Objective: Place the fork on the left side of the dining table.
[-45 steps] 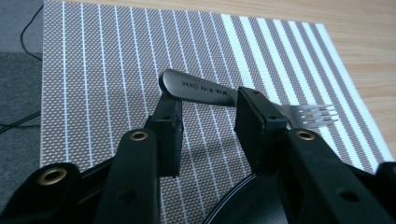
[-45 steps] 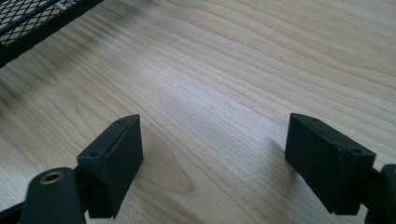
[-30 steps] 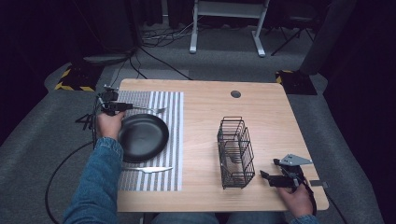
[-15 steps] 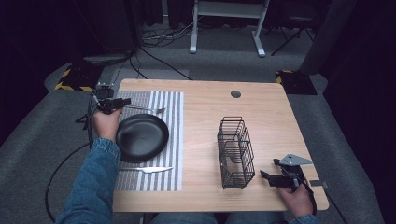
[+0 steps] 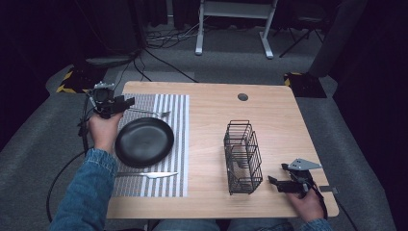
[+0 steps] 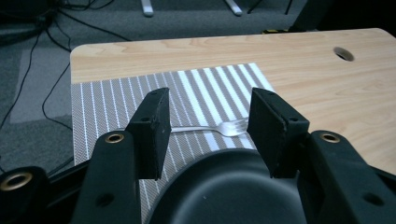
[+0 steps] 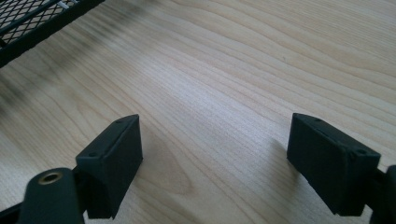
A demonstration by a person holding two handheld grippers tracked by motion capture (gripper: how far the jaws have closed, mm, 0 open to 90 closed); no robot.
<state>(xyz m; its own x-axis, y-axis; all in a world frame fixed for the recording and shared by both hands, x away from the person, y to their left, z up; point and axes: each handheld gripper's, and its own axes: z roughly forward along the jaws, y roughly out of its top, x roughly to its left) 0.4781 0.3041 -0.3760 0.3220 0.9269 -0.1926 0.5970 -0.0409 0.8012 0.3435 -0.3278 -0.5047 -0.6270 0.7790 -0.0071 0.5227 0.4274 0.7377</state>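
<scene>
since the left gripper (image 5: 126, 102) hangs over the far left corner of the striped placemat (image 5: 179, 144) in the high view, with nothing between its part-open jaws, the step in hand looks like backing away from the fork (image 5: 150, 112) now lying on the mat. those jaws have just been opening. to do it well, i'd lift straight and keep the jaws clear of the handle, so the fork isn't dragged or flicked against the black plate (image 5: 144, 142). the fork lies just beyond the plate's far rim, tines pointing toward the table's middle, close under the left gripper but apart from it. a knife (image 5: 146, 174) lies on the mat at the plate's near side. the right gripper (image 5: 273, 184) rests low on the wooden table (image 5: 279, 120) just beside the wire basket (image 5: 243, 156).

from the left gripper view, the pads (image 6: 152, 128) stand half apart and empty; the fork (image 6: 212, 128) lies crosswise on the stripes beyond and below them, its tines near the right-hand pad's line, with the plate (image 6: 229, 191) rim nearer the camera.

from the right gripper view, the right gripper (image 7: 231, 163) has its jaws wide over bare wood, holding nothing, the basket (image 7: 32, 21) corner off to the upper left.
</scene>
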